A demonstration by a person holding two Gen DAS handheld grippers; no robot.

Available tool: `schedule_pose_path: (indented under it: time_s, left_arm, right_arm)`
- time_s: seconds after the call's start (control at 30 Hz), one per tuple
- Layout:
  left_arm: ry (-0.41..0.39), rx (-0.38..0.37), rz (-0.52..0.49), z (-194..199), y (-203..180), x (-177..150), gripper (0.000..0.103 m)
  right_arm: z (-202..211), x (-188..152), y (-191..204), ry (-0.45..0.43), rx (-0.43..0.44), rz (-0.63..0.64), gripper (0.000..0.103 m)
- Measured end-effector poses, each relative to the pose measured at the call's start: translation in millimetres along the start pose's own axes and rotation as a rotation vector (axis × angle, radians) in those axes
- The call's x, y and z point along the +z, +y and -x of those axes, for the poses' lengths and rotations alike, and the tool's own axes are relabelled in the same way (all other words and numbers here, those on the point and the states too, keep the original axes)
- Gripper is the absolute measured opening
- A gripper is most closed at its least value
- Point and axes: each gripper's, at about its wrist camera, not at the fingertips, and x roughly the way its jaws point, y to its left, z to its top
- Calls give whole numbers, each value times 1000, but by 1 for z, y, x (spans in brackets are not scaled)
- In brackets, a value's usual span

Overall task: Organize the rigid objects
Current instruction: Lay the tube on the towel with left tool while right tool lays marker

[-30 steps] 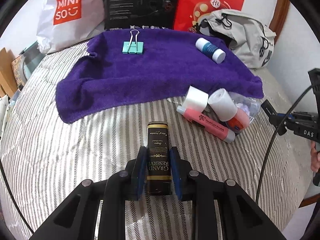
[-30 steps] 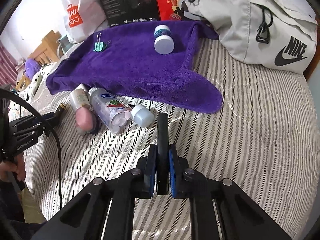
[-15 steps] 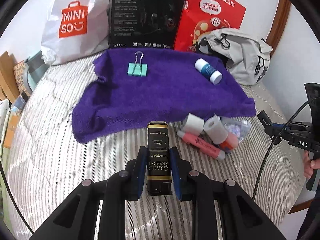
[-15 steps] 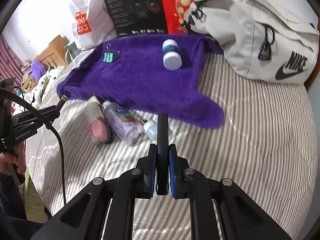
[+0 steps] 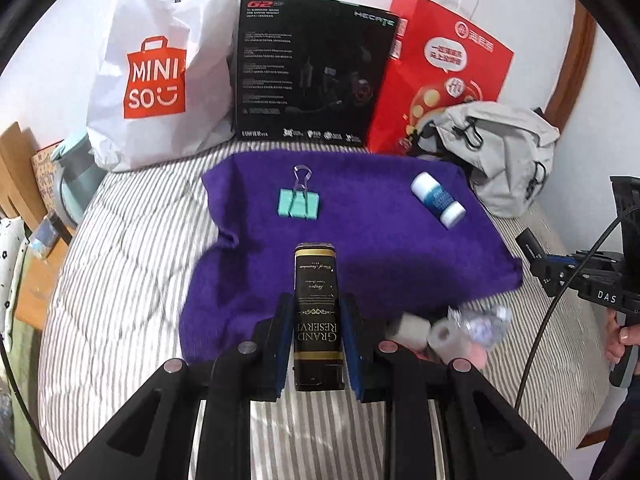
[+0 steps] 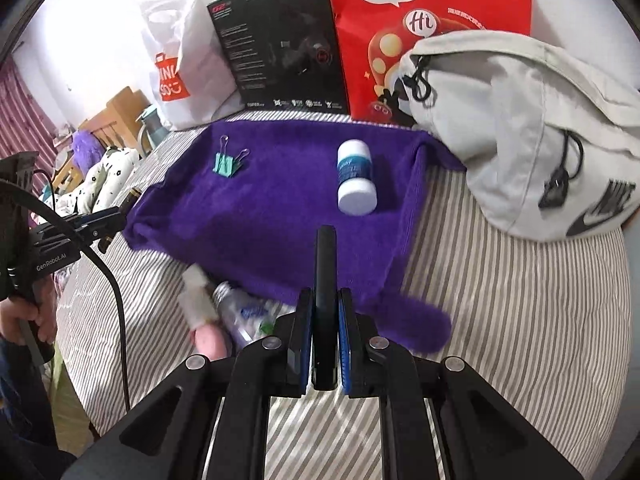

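Left tool (image 5: 314,340) clamped on black gold-lettered rectangular tin (image 5: 316,304), held above near edge of purple terry towel (image 5: 360,248) on striped bed (image 5: 120,280). Right tool (image 6: 325,340) closed on slim black flat bar (image 6: 325,280). Green binder clip (image 5: 299,208) at 12 o'clock, blue-white bottle (image 5: 438,200) at 1 o'clock on towel. Step judged: carry; next, set both down on free cloth.

Purple towel (image 5: 360,248), teal binder clip (image 5: 299,208), grey-striped bedcover (image 5: 120,280), red bag (image 5: 444,72)
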Motion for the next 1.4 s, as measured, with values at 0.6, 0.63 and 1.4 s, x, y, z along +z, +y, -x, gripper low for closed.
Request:
schedule_pose_path:
  time_s: [0.6, 0.63, 1.4]
  left_arm:
    - [85, 1, 2, -81, 22, 42, 23]
    - [91, 1, 1, -85, 22, 42, 23]
    - [147, 23, -54, -116, 16, 37, 30]
  right_arm:
    - [-88, 36, -5, 156, -59, 81, 12]
    - [-90, 35, -4, 162, -53, 83, 12]
    - [-91, 31, -11, 166, -18, 65, 20]
